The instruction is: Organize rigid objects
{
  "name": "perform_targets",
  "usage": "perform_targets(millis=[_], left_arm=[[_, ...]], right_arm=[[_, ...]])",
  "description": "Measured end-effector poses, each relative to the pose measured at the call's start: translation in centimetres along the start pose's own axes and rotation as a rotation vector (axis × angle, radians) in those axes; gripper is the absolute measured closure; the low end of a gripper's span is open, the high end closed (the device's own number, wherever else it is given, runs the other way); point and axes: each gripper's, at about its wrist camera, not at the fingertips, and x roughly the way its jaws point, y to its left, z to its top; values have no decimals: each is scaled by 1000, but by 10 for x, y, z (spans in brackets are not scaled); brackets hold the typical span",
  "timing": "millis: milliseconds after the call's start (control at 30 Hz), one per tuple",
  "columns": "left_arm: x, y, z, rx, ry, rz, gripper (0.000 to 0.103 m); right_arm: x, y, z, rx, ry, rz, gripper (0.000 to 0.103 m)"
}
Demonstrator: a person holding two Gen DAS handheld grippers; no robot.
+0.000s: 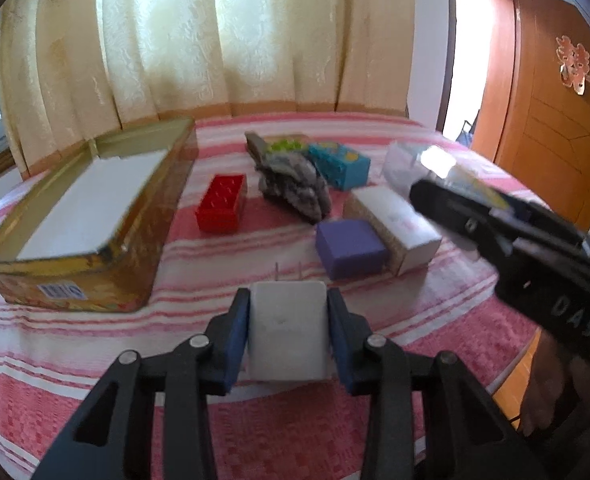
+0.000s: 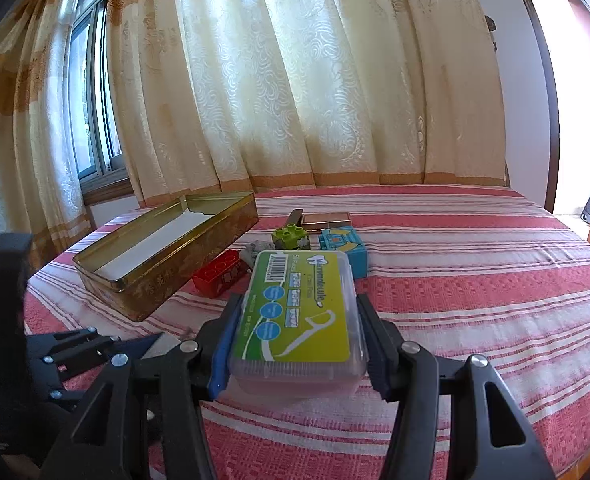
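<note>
1. Rigid objects spread over a red-and-white striped bedcover [image 1: 95, 360]; left wrist view: left gripper [image 1: 288, 322] clamped on a white plug adapter [image 1: 285, 328], blue pads pressed to both its sides, two metal prongs pointing away from the camera; adapter held low over the cover.
2. Same view: open gold tin [image 1: 79, 232] at left, white liner inside; red brick [image 1: 221, 204] just right of the tin; grey stone [image 1: 295, 186] at centre; teal brick [image 1: 339, 164] behind it; purple block [image 1: 351, 248] touching a white carton [image 1: 395, 220]; right gripper enters from the right edge.
3. Right wrist view: right gripper [image 2: 295, 332] clamped on a clear floss-pick box [image 2: 299, 312] with green-yellow label, held above the cover; gold tin at left; red brick, green brick [image 2: 289, 236], teal brick beyond the box; left gripper at lower left.
</note>
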Motion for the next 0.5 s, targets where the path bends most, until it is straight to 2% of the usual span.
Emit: perform_targets(millis=[200, 500], left_arm=[[-11, 4, 8, 14, -68, 27, 66], [-13, 18, 20, -8, -97, 50, 66]], right_arm=[[-2, 2, 3, -8, -21, 2, 47], [1, 5, 9, -19, -33, 11, 47]])
